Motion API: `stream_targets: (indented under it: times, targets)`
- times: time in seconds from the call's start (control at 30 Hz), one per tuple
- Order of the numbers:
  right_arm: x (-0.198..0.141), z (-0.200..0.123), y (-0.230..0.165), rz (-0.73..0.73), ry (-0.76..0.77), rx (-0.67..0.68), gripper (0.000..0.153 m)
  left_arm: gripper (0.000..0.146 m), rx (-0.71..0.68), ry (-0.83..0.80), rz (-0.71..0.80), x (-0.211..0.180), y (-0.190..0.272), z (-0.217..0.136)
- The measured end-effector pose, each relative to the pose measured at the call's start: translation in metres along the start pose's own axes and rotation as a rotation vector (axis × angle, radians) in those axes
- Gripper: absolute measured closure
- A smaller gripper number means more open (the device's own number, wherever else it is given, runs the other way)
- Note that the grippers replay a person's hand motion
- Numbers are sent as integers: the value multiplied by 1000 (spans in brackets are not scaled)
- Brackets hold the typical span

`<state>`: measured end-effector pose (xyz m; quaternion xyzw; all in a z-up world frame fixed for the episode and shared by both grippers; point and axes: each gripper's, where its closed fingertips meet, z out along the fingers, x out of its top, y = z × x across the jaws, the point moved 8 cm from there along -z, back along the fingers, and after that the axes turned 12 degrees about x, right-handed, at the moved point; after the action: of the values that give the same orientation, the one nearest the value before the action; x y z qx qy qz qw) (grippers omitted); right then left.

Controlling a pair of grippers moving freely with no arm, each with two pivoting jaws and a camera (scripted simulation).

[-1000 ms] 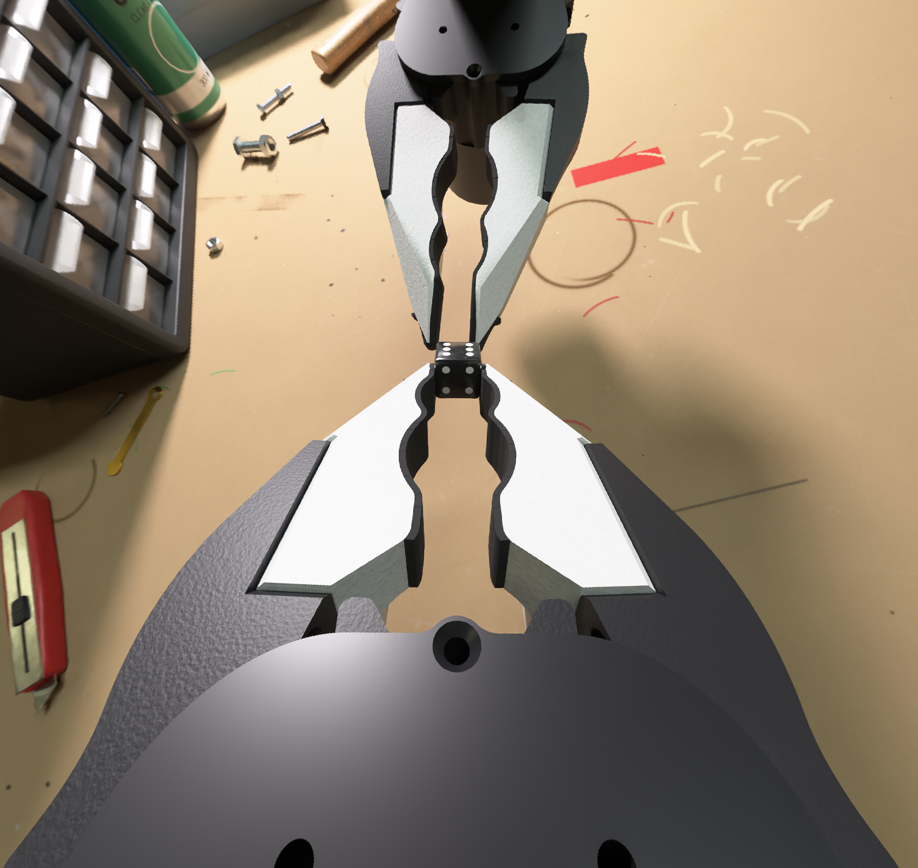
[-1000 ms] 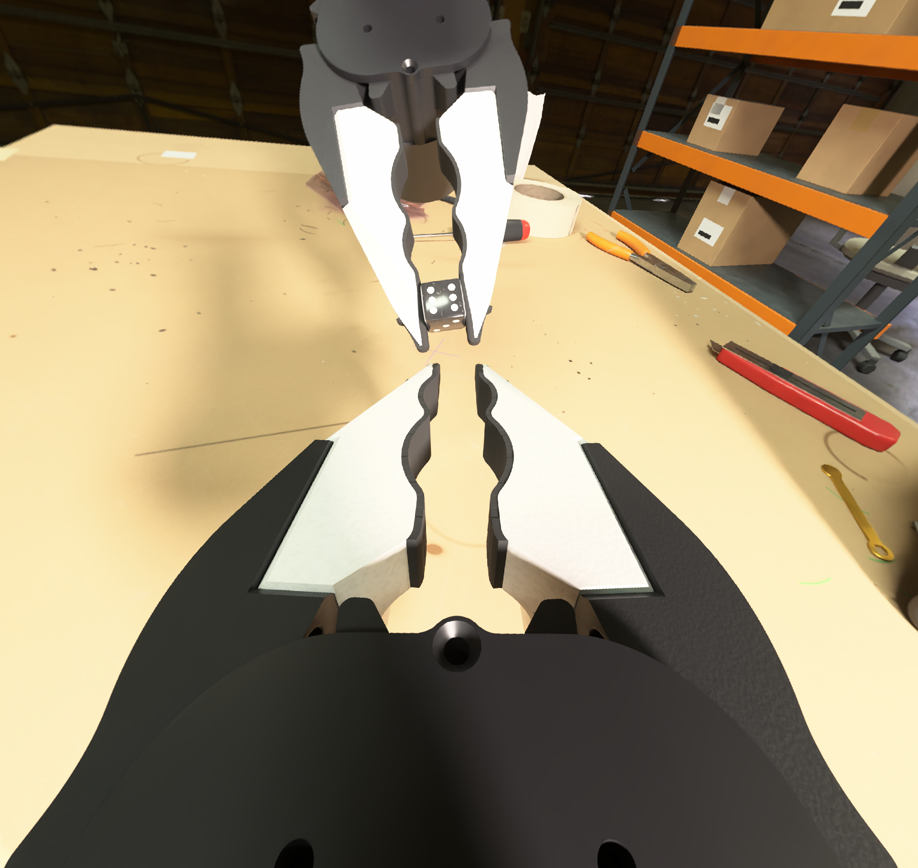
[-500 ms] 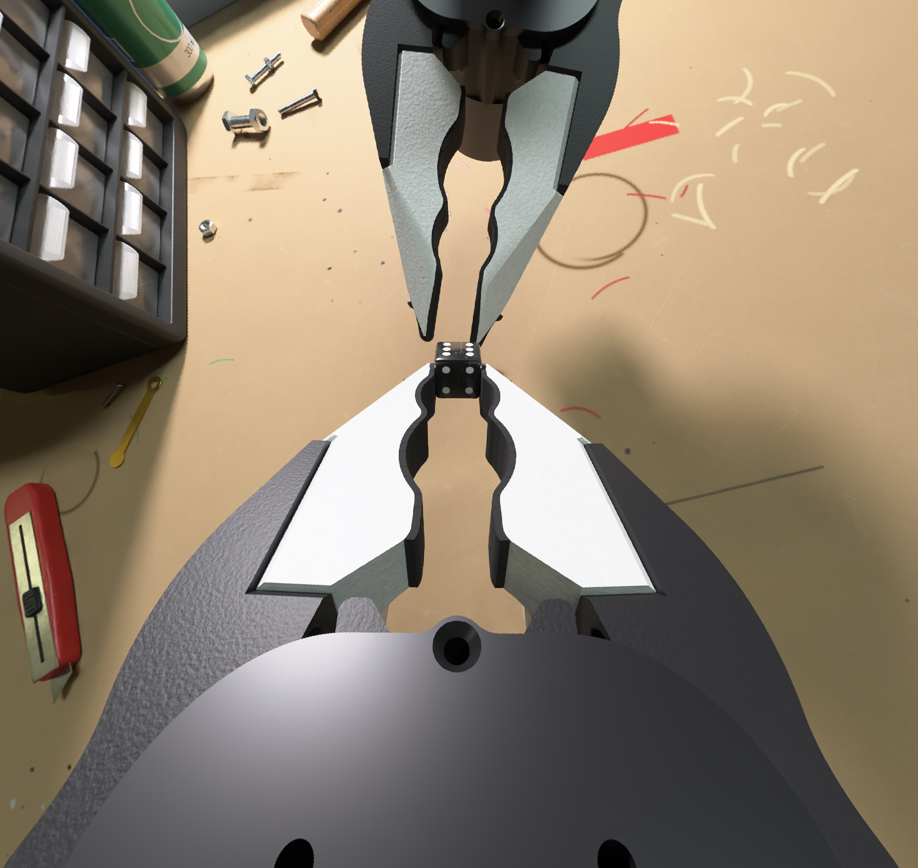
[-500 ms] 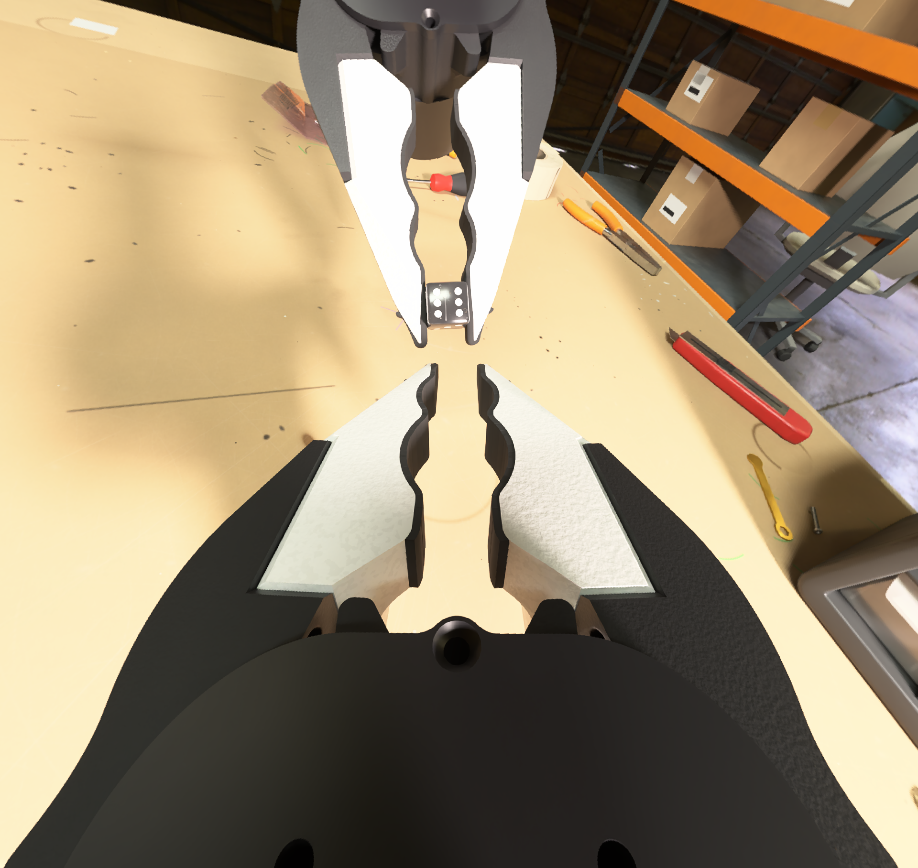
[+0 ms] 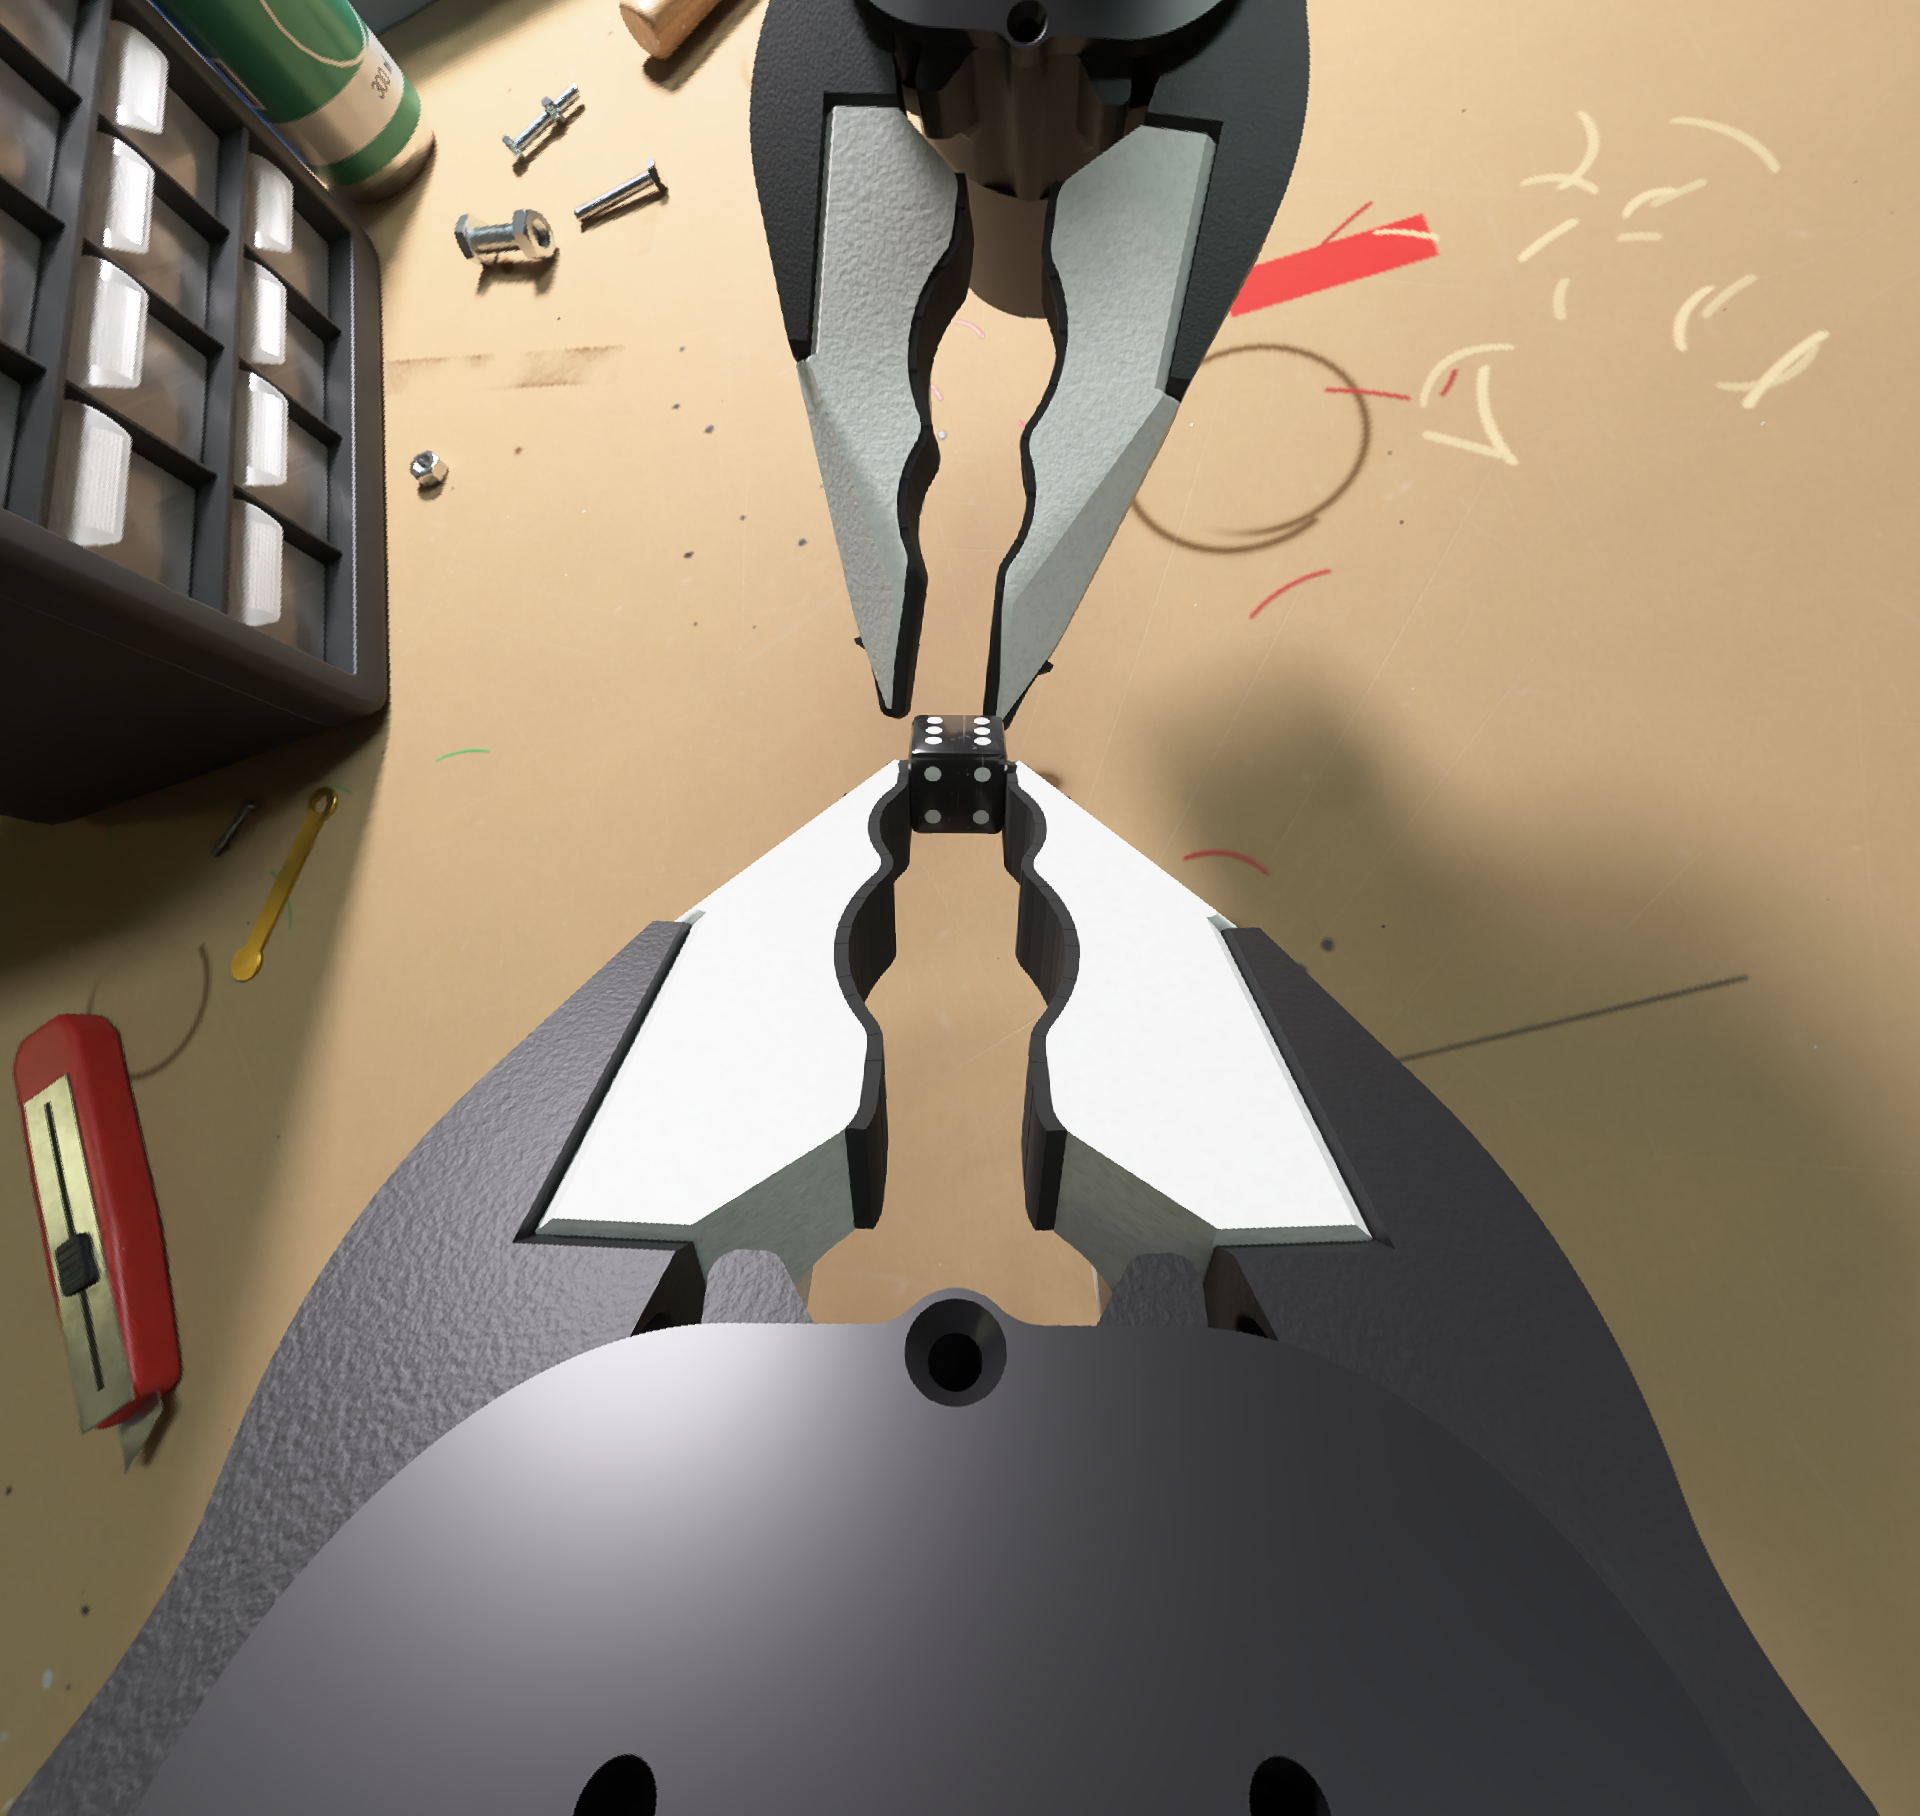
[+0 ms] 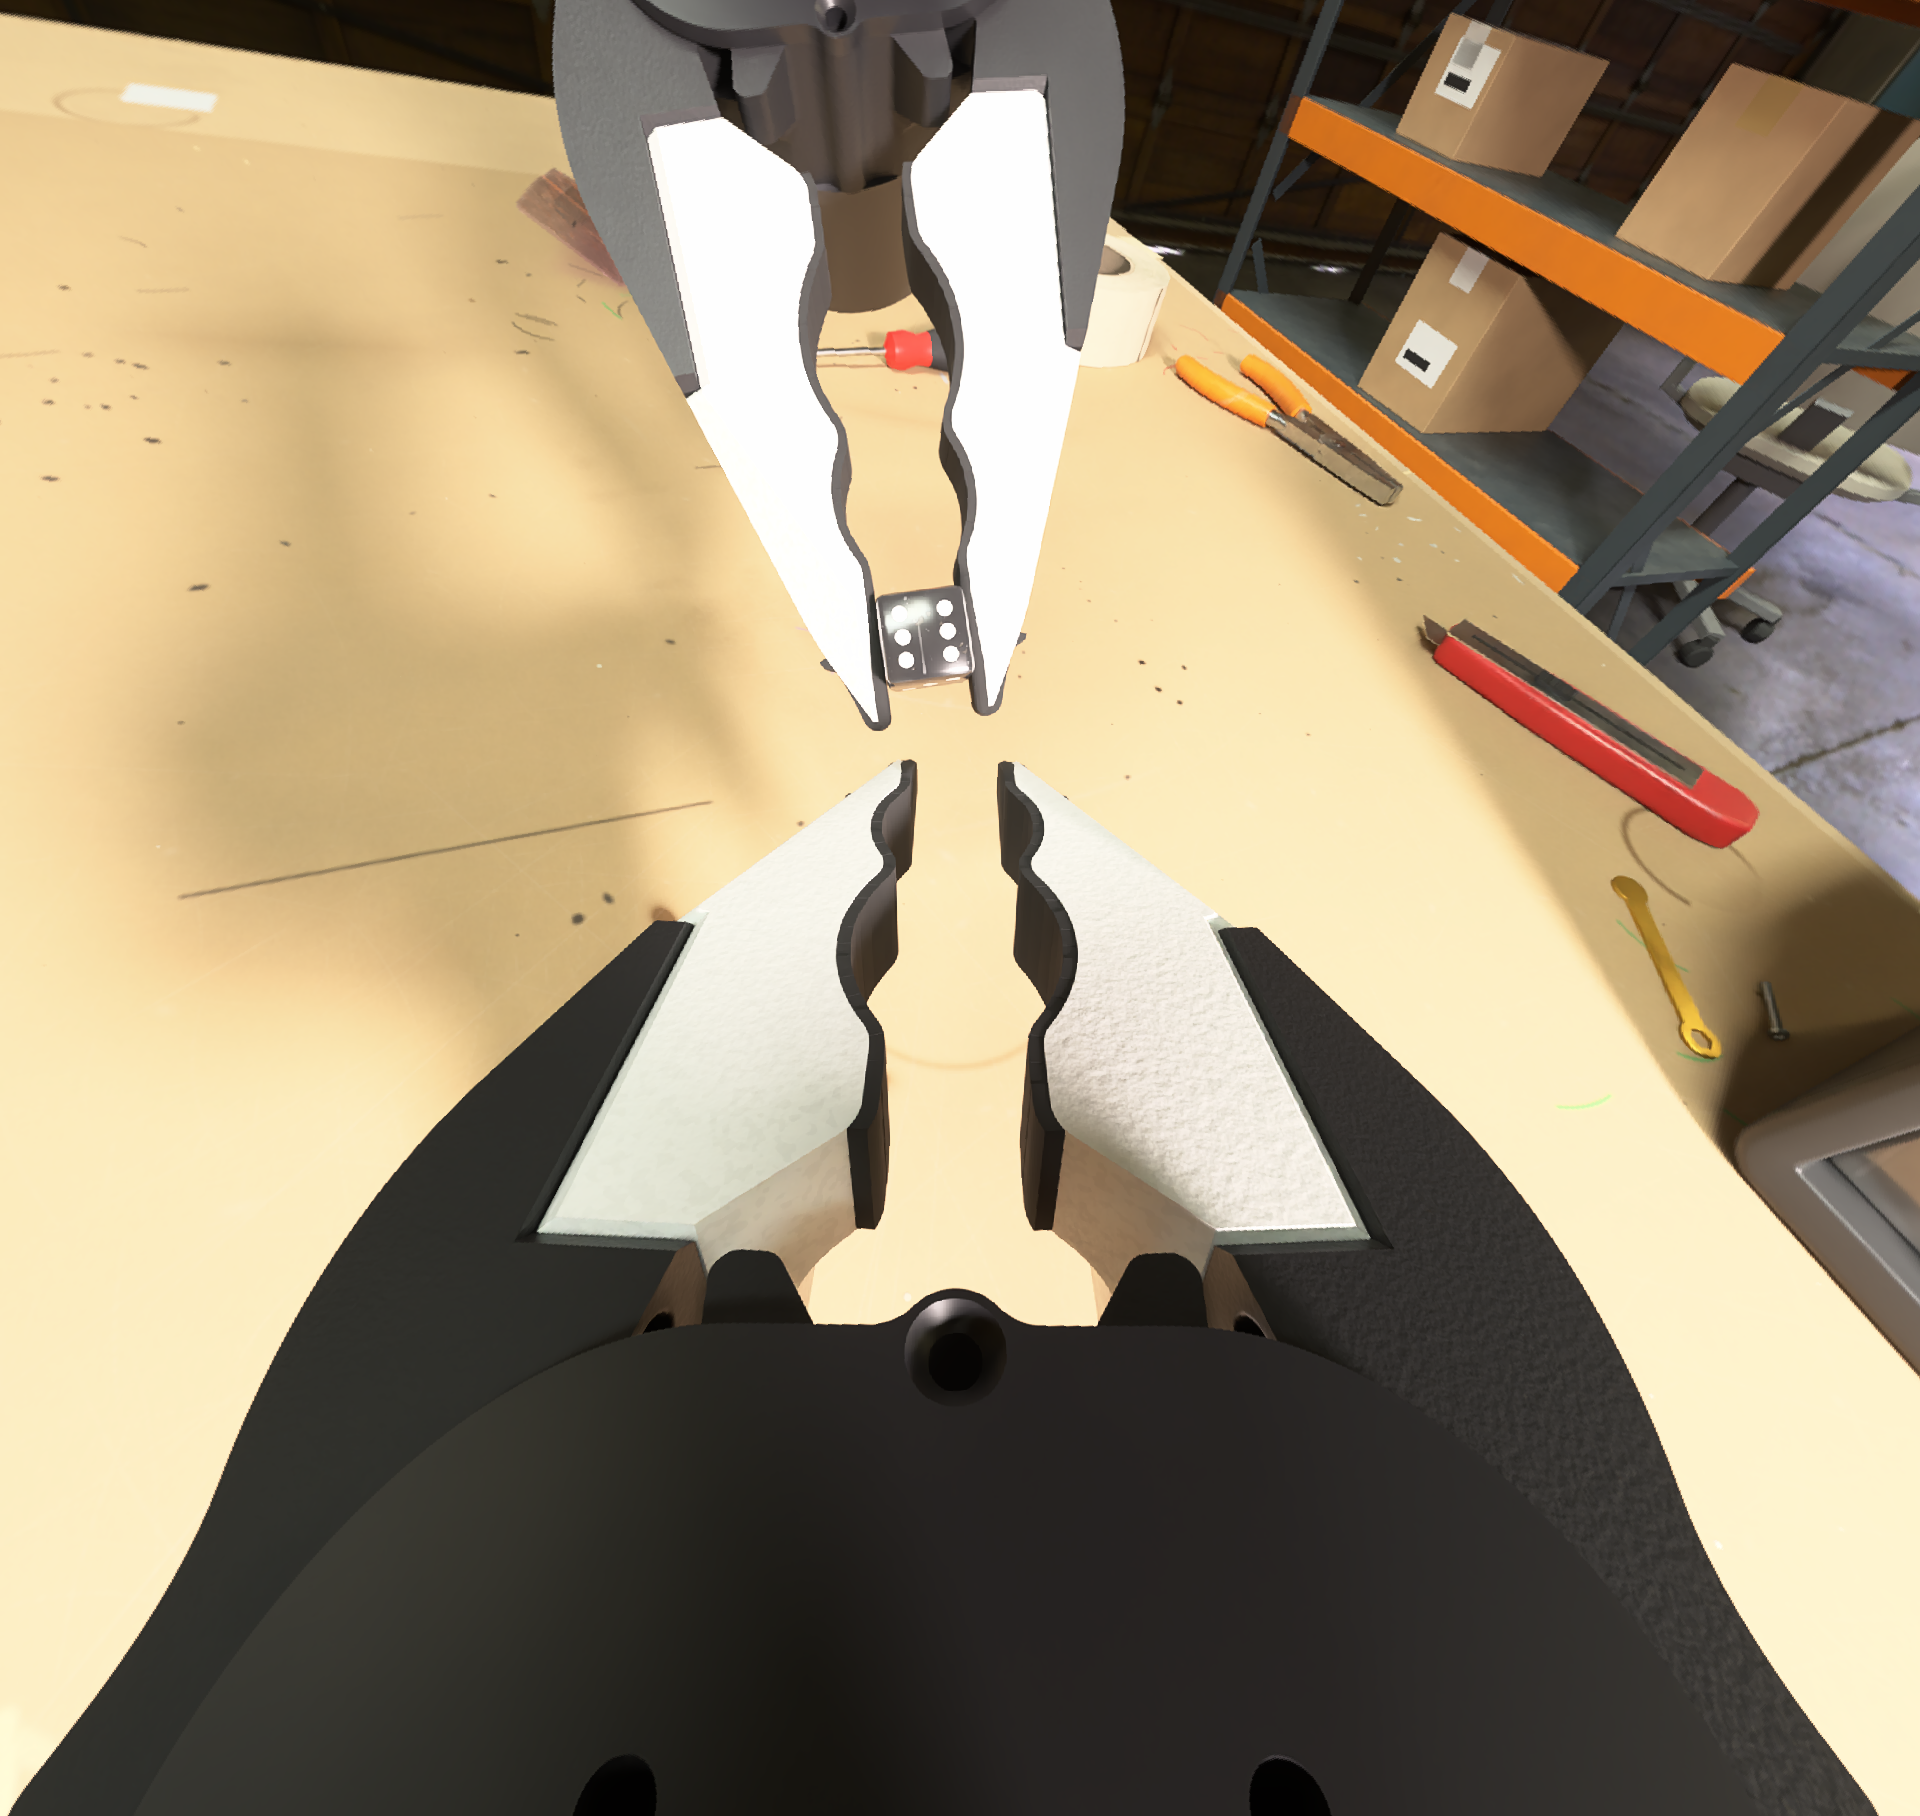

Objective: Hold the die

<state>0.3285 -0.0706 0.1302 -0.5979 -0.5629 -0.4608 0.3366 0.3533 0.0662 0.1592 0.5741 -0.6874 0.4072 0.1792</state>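
Die (image 5: 957, 775), black with white pips, clamped between the tips of the left gripper (image 5: 956, 798) in the left wrist view, lifted clear of the counter (image 5: 623, 623). Holding apparently achieved already; only keeping the grip steady left, judging by this. Straight ahead, right gripper (image 5: 943, 701) pointing back, tips just short of the die, jaws slightly apart and gripping nothing. Hard to tell whether those tips touch the die's far face or stop just shy. Far left of the jaws, a parts organizer (image 5: 177, 332), cut off by the edge; nearer, a red utility knife (image 5: 88, 1226).

Right wrist view: right gripper (image 6: 956, 779) with jaws a little apart, empty, counter (image 6: 364, 571) showing through the gap. Just beyond, left gripper (image 6: 928, 701) with the die (image 6: 925, 636) pinched near its tips, glare washing out part of the upper face. Underside of the die hidden. To the right, red utility knife (image 6: 1590, 732) and orange pliers (image 6: 1283, 421); beyond, a screwdriver (image 6: 894, 350) mostly hidden behind the fingers.
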Motion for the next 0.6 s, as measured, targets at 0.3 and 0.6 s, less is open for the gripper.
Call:
stream_targets:
  times: [0.3, 0.6]
  targets:
    - [-2, -3, 2, 47, 55, 23, 139, 130, 11, 12, 18, 3, 0, 0]
    - [-5, -4, 3, 40, 76, 57, 139, 130, -2, 23, 38, 4, 0, 0]
